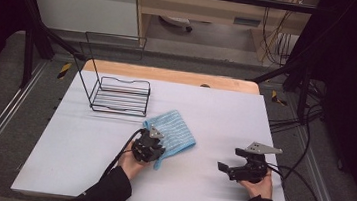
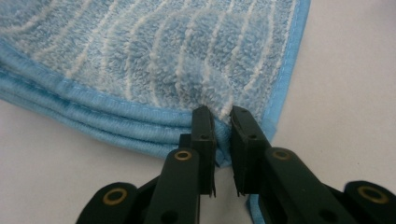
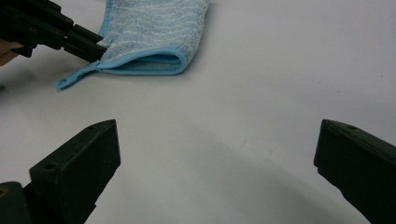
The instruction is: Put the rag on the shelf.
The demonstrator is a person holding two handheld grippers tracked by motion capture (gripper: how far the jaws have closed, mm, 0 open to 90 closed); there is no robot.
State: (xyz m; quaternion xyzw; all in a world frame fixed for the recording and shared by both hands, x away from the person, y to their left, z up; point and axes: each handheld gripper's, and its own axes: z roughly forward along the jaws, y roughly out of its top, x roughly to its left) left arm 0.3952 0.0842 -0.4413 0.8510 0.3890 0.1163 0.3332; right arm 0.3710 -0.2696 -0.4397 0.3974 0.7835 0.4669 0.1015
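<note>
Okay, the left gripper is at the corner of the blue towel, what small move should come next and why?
Probably lift that corner a little. The left gripper has its jaws pinched on the top layer at the folded towel's near corner, so the grip looks set. The right gripper waits open and apart on the table, so raising the layer would likely start the unfolding.

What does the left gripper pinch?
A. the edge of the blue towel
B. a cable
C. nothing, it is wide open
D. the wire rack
A: in the left gripper view the left gripper has its jaws nearly together on the hemmed edge of the blue towel, with cloth bunched between them.
</note>
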